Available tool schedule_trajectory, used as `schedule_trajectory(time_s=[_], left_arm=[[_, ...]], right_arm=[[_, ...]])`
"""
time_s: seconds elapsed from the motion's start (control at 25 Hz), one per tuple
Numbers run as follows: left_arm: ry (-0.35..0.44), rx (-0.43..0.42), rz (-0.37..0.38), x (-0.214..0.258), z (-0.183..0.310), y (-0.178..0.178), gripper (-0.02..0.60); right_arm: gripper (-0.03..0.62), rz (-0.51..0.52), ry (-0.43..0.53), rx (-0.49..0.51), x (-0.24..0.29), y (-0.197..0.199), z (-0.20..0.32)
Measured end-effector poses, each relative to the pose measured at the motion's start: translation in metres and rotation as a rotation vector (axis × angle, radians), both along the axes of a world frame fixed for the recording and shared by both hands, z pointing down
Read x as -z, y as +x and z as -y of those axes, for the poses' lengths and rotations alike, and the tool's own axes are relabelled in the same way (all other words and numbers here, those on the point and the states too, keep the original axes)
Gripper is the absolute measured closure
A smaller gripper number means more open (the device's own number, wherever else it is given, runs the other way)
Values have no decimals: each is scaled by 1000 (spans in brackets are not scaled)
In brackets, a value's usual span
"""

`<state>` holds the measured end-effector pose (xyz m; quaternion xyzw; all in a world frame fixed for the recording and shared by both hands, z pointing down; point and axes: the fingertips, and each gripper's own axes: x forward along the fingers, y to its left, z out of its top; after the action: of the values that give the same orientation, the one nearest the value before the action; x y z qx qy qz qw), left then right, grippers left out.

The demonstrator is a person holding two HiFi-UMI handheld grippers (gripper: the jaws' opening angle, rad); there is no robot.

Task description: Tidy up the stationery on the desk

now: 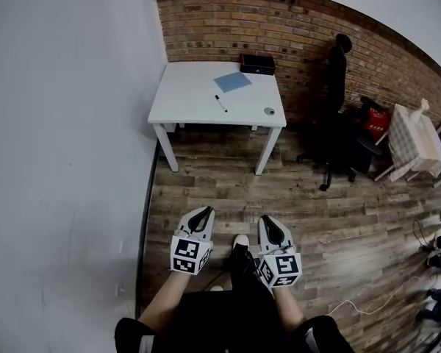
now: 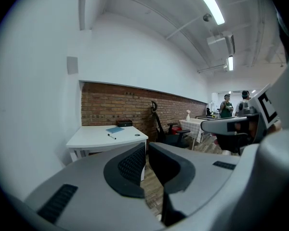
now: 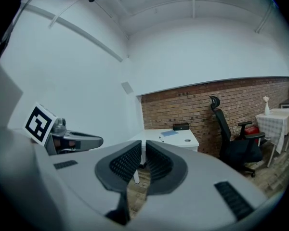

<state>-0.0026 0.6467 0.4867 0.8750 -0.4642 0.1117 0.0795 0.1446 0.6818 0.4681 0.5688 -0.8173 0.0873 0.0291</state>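
A white desk [image 1: 184, 101] stands against the brick wall, well ahead of me. On it lie a blue notebook [image 1: 232, 81], a black pen [image 1: 220, 104], a small round grey thing [image 1: 269, 111] near the front right corner and a black box [image 1: 257, 64] at the back. The same desk [image 2: 94, 136] with the notebook [image 2: 115, 129] and pen [image 2: 111, 136] shows in the left gripper view, and the desk [image 3: 183, 139] again in the right gripper view. My left gripper [image 1: 205, 213] and right gripper [image 1: 268, 223] are held low over the wooden floor, both shut and empty, far from the desk.
A black office chair [image 1: 338, 123] stands right of the desk, with a red bag [image 1: 377, 117] and a small cloth-covered table [image 1: 415, 140] beyond it. A white wall runs along the left. Cables lie on the floor at the right. Two people [image 2: 234, 105] stand far back.
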Motion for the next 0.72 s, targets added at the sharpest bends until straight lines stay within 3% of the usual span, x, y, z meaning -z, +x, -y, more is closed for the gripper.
schedule_trajectory(time_s=[0.72], left_arm=[[-21,81,16,14,199,39,552]], right_arm=[[569,-2,-15,119,12,29,211]])
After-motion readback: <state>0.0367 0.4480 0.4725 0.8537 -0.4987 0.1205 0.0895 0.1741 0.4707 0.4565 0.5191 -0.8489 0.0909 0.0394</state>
